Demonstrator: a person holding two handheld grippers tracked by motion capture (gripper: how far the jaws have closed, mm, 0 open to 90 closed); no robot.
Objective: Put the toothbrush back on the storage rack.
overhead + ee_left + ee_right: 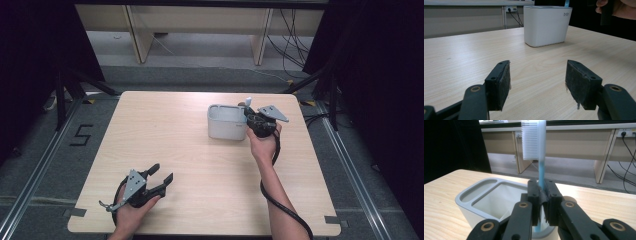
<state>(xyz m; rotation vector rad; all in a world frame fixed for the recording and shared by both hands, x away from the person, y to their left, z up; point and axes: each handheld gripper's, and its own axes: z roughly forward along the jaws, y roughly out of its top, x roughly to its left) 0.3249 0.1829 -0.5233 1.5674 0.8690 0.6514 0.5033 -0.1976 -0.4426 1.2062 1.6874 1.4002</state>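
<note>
Toothbrush (539,167) handle hidden below right tool (543,202)

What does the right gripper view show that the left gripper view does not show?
Right gripper view: the toothbrush's white bristles, its blue handle clamped upright in the right gripper, and the white holder's open compartments seen from above.
Left gripper view: the open left gripper low over the table, and the small logo on the holder's side wall.
Both: the holder, the wooden table, and the wall sockets behind.
</note>
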